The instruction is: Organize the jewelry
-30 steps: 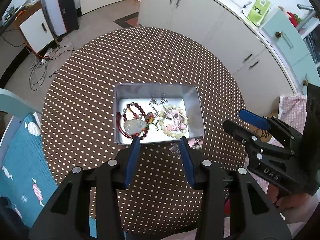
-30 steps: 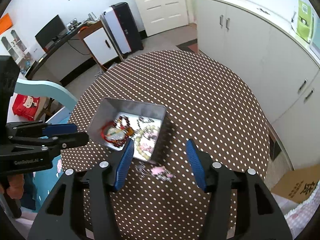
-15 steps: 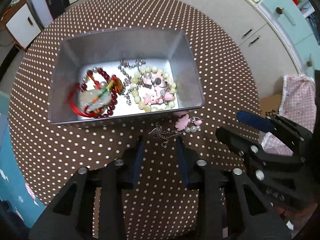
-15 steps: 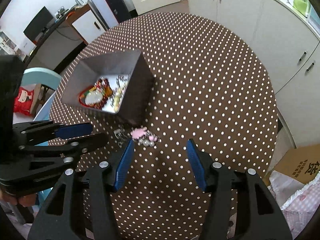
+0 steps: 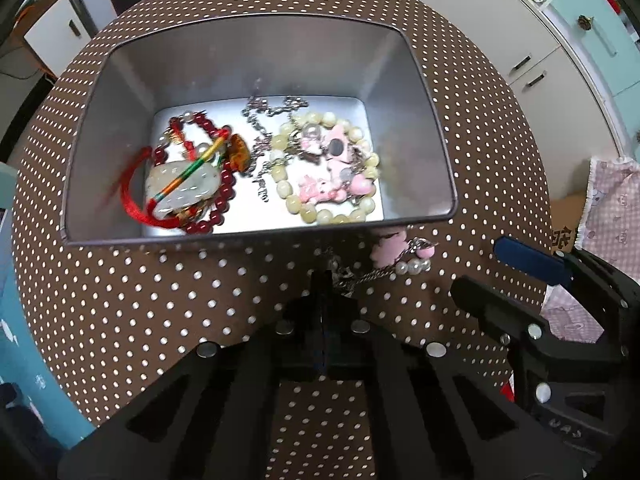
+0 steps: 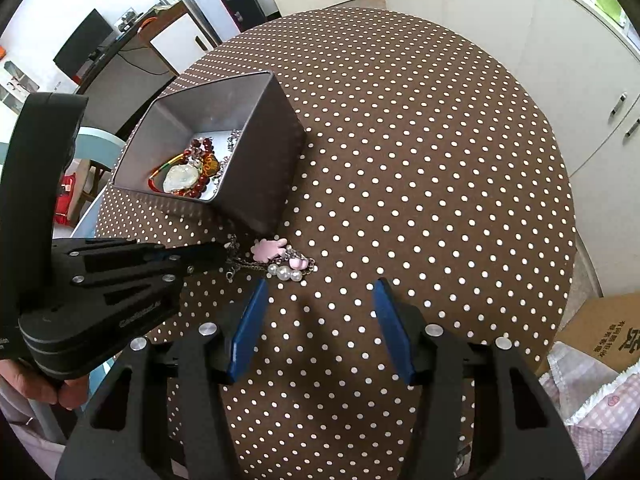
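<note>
Tin (image 5: 434, 136): four pieces; bracelet (image 6: 280, 258) outside, one

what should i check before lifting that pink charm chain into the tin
1. Left tongs closed on the chain end of the pink charm bracelet: ok, jaws are together at the clasp end.
2. Chain truly pinched, not just touched: cannot tell, the links are too small.
3. Bracelet free of snags: ok, it lies loose on the dotted tablecloth, just outside the tin's near wall.
4. Metal tin open with room: ok, no lid, bare floor between the red bead bracelet and the cream bead bracelet.
5. Right tongs out of the lift path: ok, open, holding nothing, beside the bracelet.
</note>
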Tool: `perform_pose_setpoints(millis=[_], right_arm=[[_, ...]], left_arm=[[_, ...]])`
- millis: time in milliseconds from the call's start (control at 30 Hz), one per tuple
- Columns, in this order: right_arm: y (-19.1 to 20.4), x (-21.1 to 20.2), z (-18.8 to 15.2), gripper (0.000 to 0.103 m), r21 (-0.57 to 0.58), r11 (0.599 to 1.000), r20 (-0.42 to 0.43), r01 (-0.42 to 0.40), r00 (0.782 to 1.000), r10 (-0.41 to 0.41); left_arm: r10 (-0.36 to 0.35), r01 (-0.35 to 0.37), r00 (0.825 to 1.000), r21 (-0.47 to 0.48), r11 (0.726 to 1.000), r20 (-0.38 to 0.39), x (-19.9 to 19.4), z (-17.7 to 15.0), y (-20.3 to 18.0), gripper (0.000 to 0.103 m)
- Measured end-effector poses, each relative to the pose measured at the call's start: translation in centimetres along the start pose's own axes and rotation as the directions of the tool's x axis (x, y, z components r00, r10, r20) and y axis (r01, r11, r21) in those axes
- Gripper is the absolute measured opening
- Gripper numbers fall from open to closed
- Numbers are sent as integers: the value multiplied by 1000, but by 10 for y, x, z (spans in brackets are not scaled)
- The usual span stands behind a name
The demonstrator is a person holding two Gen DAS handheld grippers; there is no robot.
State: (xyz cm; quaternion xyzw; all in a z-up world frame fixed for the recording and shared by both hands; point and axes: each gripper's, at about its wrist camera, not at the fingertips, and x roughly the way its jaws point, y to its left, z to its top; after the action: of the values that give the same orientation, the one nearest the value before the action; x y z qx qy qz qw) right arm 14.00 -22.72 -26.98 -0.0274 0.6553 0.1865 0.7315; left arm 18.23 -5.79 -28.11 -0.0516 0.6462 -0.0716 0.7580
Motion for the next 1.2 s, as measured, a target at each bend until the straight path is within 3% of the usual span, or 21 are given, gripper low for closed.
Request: perform_pose_setpoints(millis=[133,233,400,433,500,633,767,867,967,1033,1200], right_arm=[[3,7,1,52,-37,999,6,-16,1000,16],[8,13,3,46,-51,999,1,-15,1000,15],[12,16,5,44,-51,999,-10,-10,1000,9],[12,16,5,44,-52,999,-13,-7,1000,6],[10,14,5,44,-49,999,-15,-1,1000,0],[6,9,7,44,-26,1000,-11,0,1000,0],[0,6,5,44,-21,1000,-10,6,1000,-6],[-6,5,2,44,-16,1000,-12,6,1000,-6],[-7,7,0,44,-20,1000,-15,5,1000,-5],[-6,7,0,44,-30,1000,-5,2,1000,-2],[4,7,2,44,-64,998,21,-30,999,32]], left_arm=[[10,-10,1000,-16,1000,12,-14,-8,12,0],[14,-13,1000,-35,999,20,-23,-10,24,0],[-46,46,999,-51,998,0,-20,-9,32,0],[-55,55,998,-58,997,0,-18,-7,31,4],[-67,66,998,-89,994,-8,-7,-2,24,29],[-62,57,997,-120,991,-35,12,2,13,30],[-27,26,1000,-110,994,-13,18,4,0,31],[63,-63,998,-23,998,-5,26,3,-16,11],[91,-91,996,2,996,-5,32,-1,-29,7],[80,-81,997,-20,997,-11,32,-3,-27,0],[72,-74,997,-80,994,-31,26,-16,5,0]])
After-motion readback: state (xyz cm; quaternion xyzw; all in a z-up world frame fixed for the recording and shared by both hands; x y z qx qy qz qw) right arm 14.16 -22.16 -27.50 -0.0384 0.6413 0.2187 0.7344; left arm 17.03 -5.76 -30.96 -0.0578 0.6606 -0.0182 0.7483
